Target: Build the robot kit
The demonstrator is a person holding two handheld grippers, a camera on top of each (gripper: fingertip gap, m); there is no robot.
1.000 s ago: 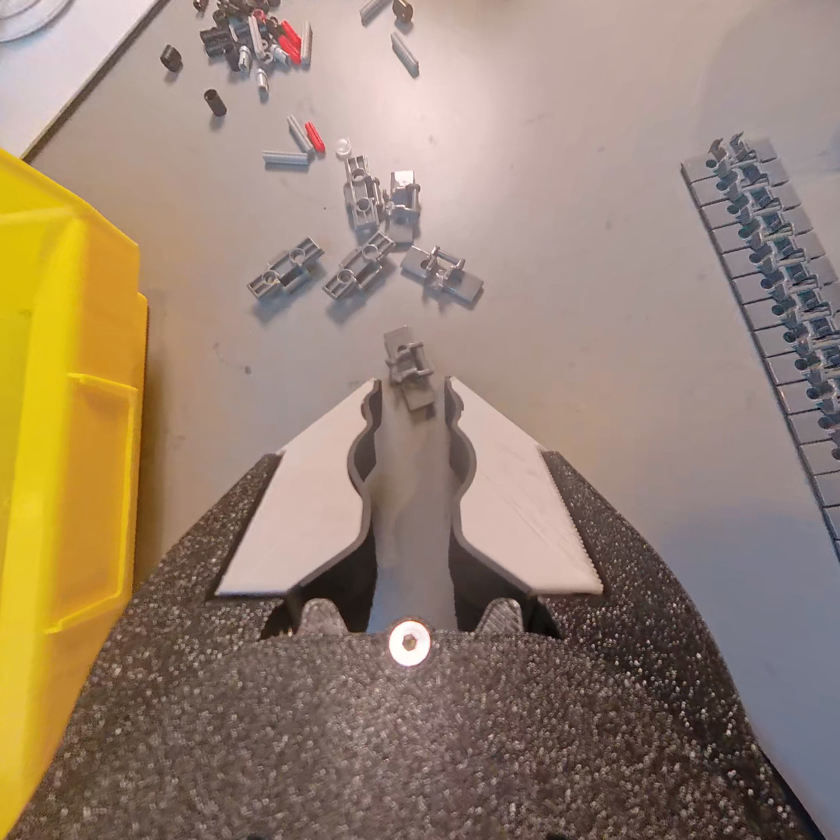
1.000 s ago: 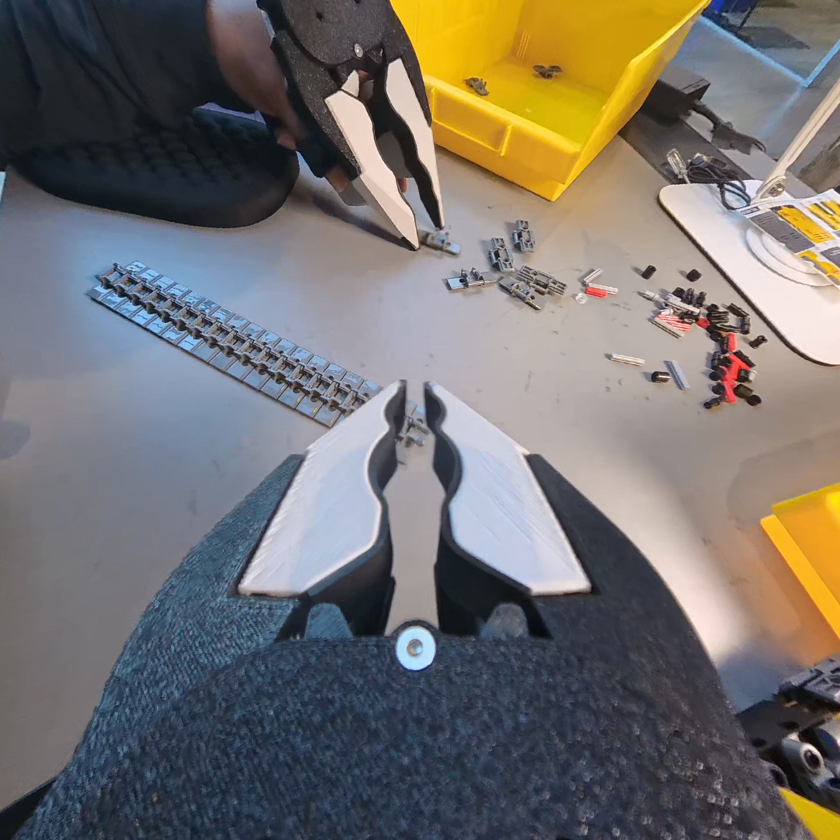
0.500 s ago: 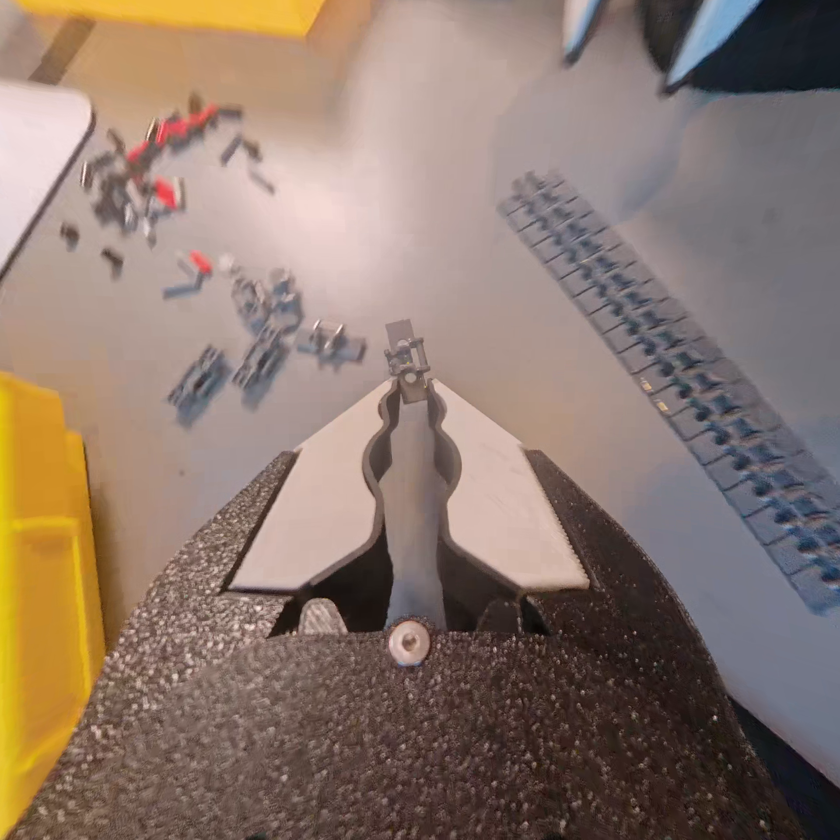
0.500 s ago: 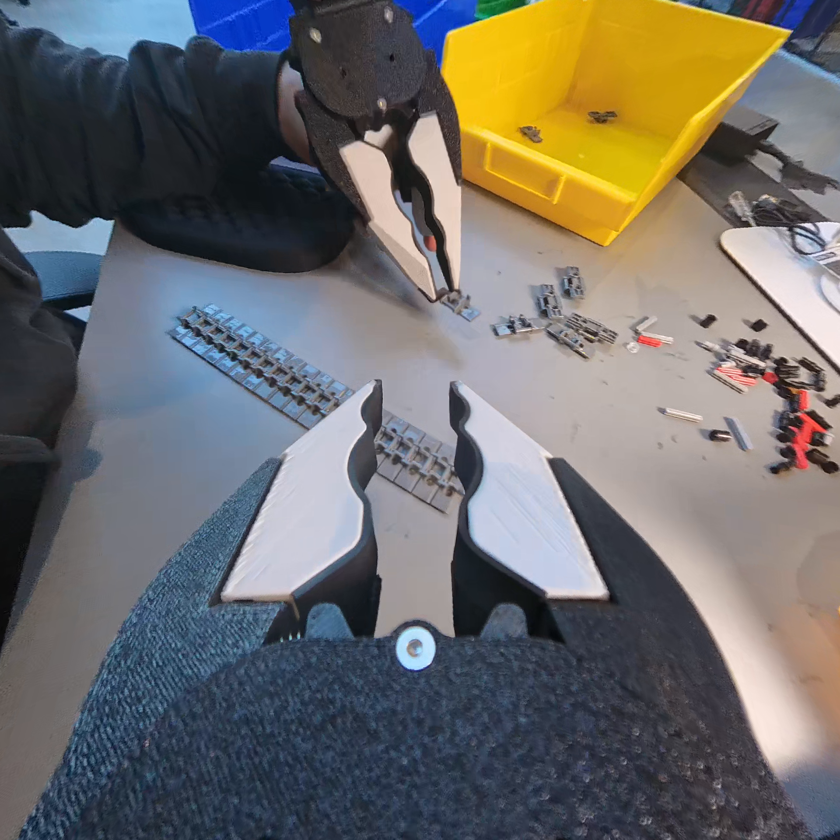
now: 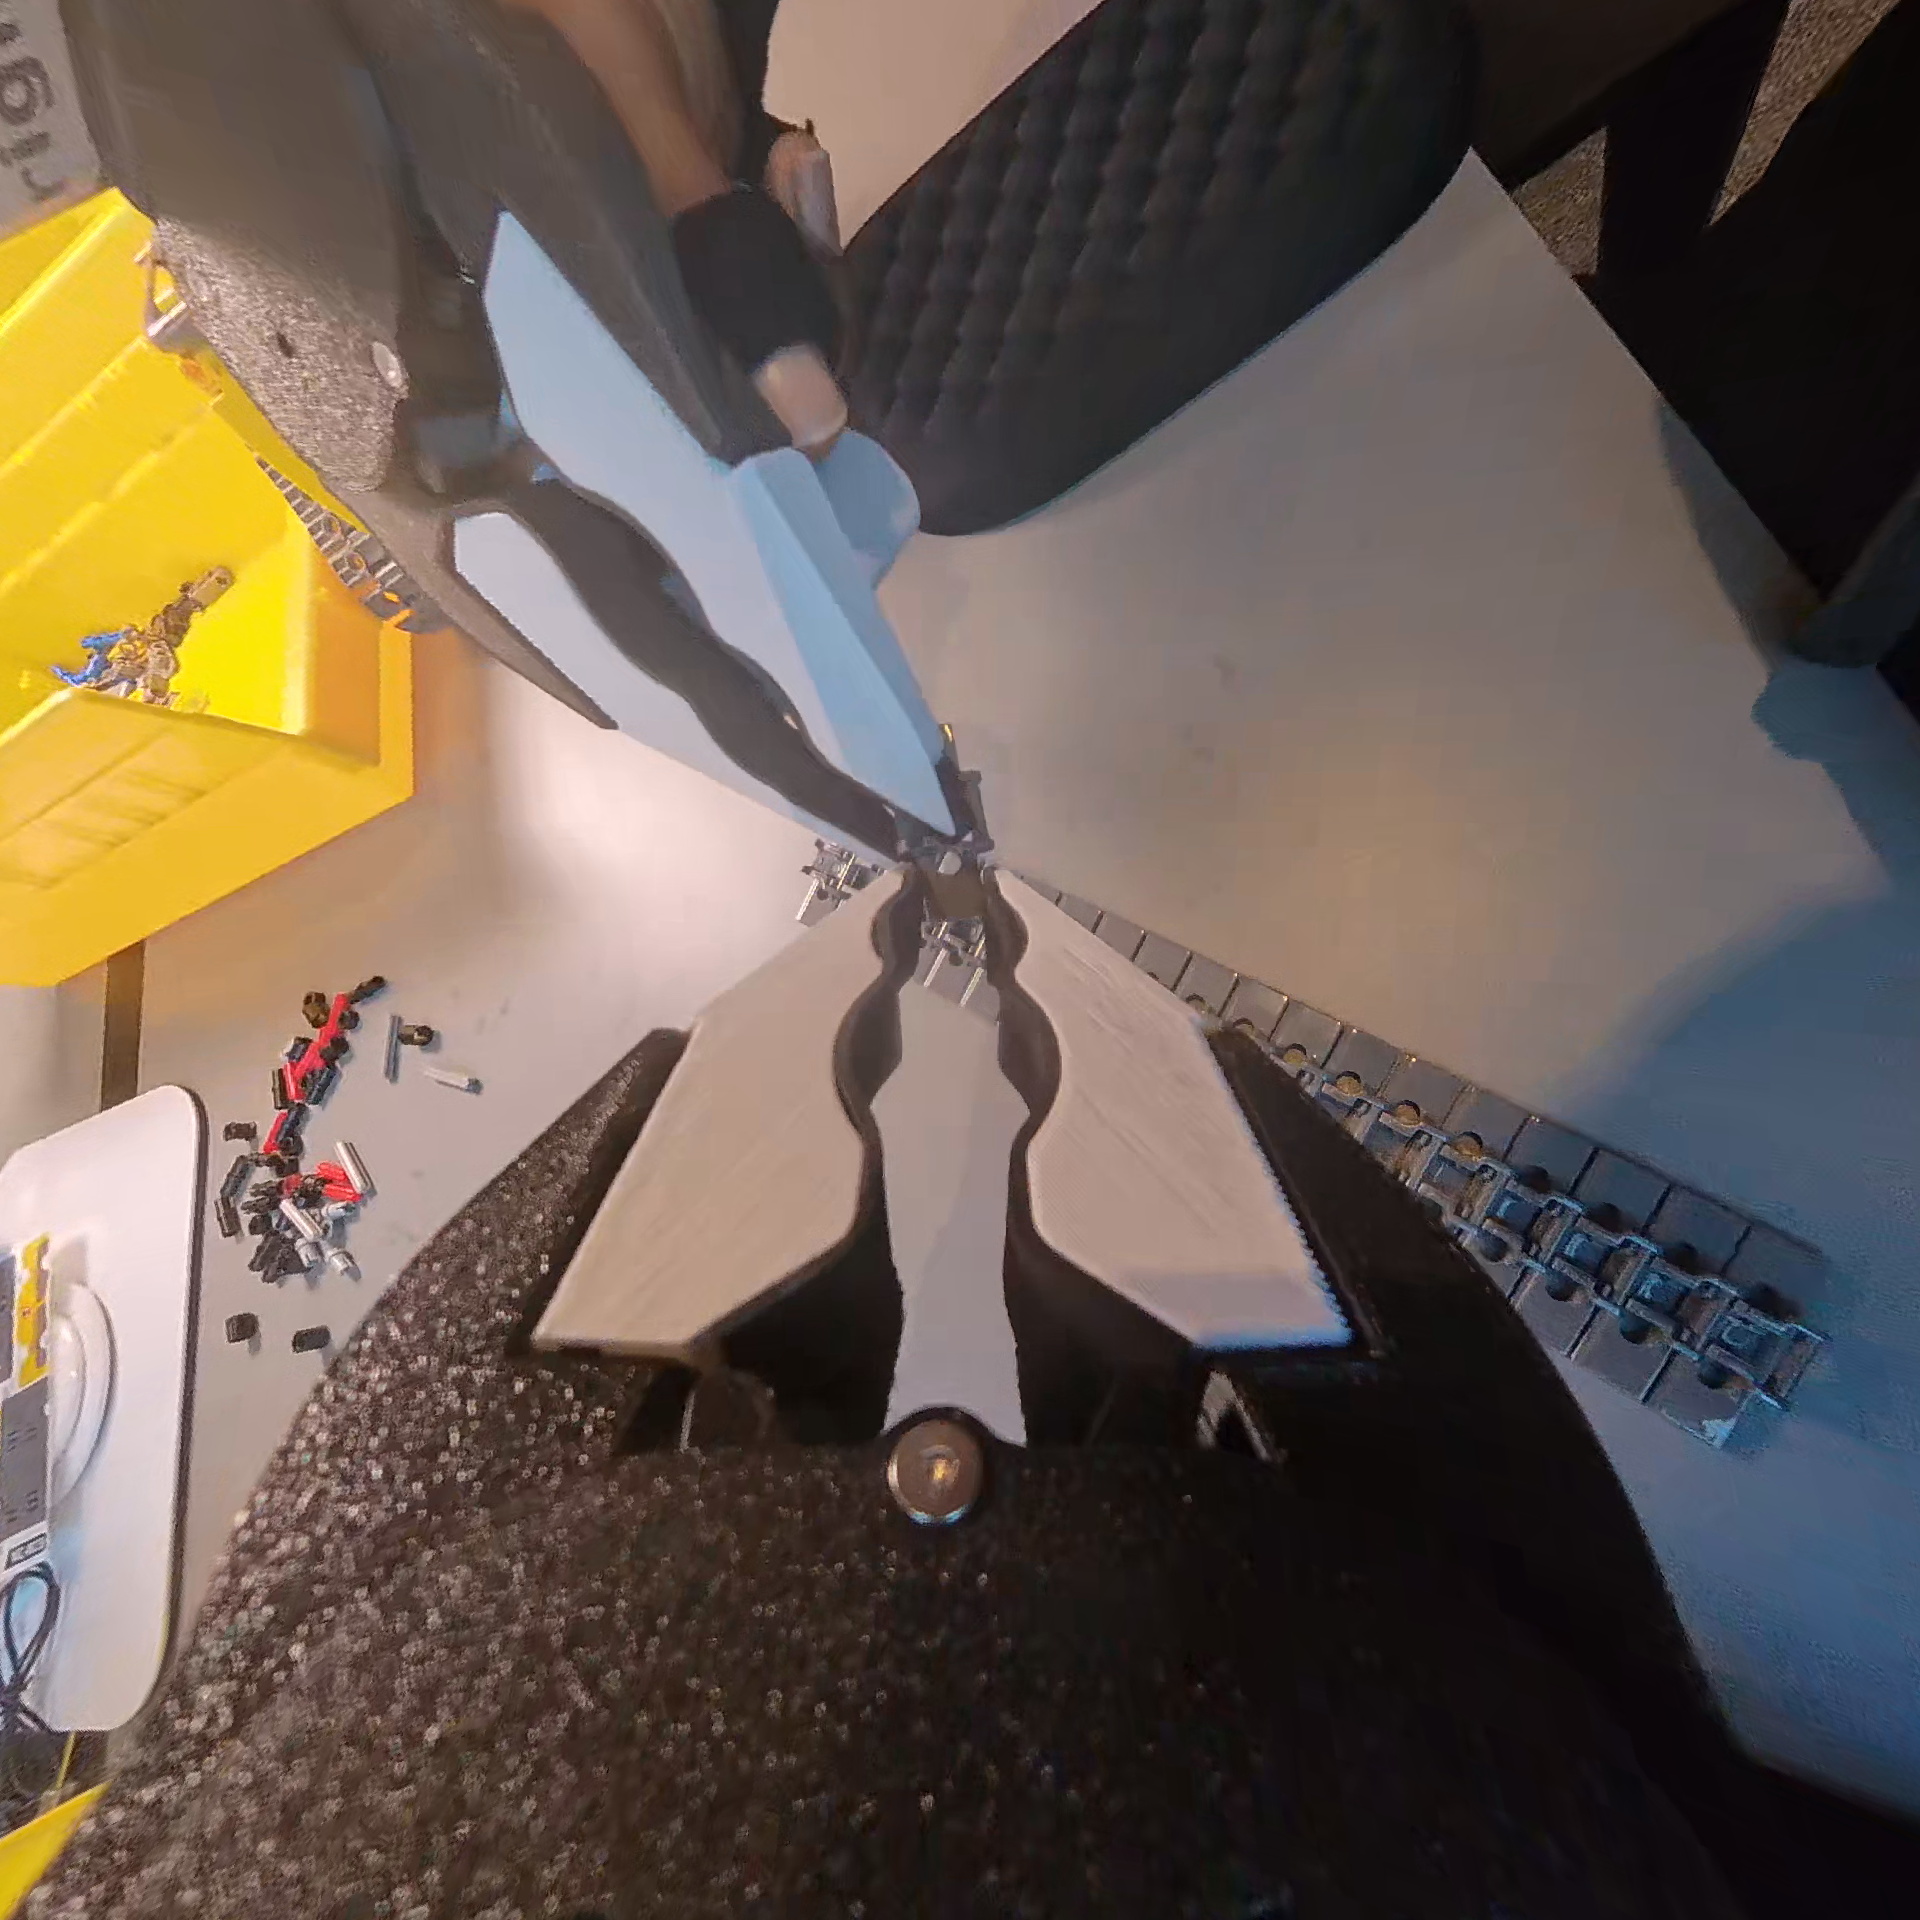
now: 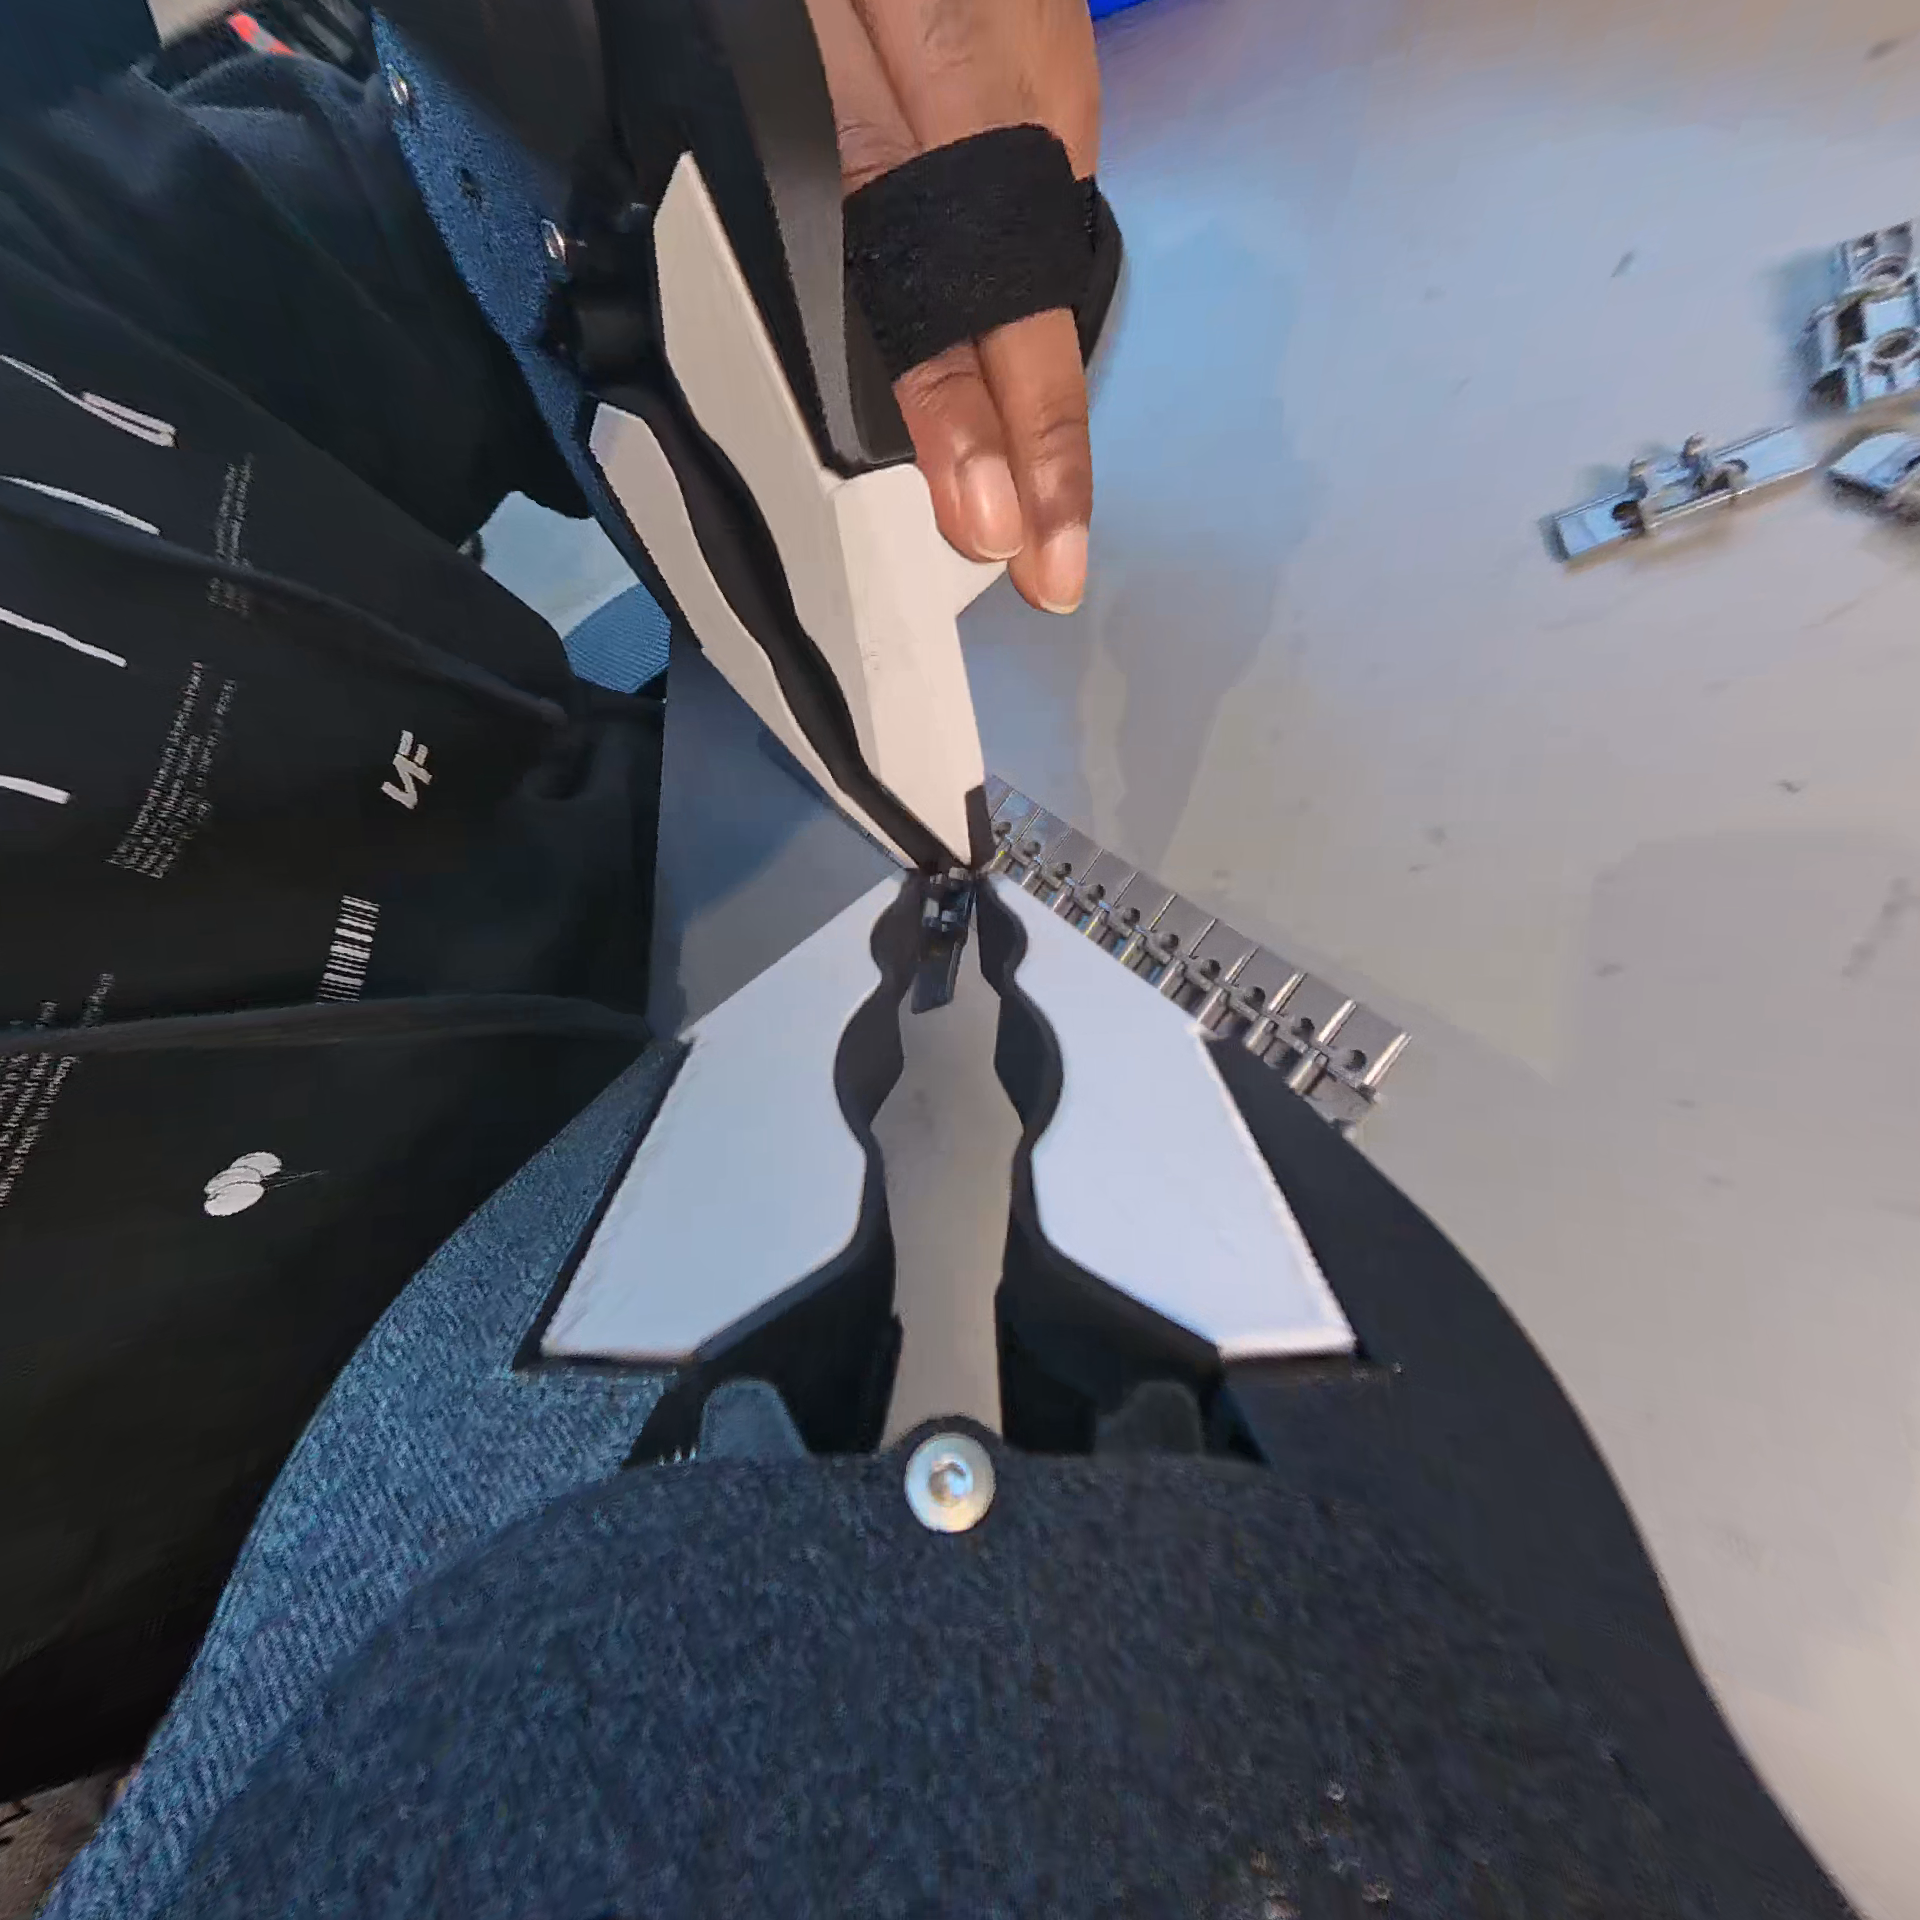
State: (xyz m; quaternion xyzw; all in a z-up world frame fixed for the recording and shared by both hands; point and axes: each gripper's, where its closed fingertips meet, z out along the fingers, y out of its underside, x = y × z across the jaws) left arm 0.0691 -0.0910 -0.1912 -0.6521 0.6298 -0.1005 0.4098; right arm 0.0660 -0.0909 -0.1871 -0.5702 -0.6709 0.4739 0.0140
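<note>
A small grey plastic track link (image 5: 951, 940) was pinched between the tips of the left gripper (image 5: 948, 902), directly over the long strip of joined grey track links (image 5: 1538, 1226) that ran off to its right. The right gripper (image 6: 951, 902) was closed on a dark link piece (image 6: 940, 951), tip to tip with the other tongs. Farther left, small red and black pins (image 5: 296, 1143) and a yellow plastic bin (image 5: 156, 644) were seen on the grey table (image 5: 1455, 779)
</note>
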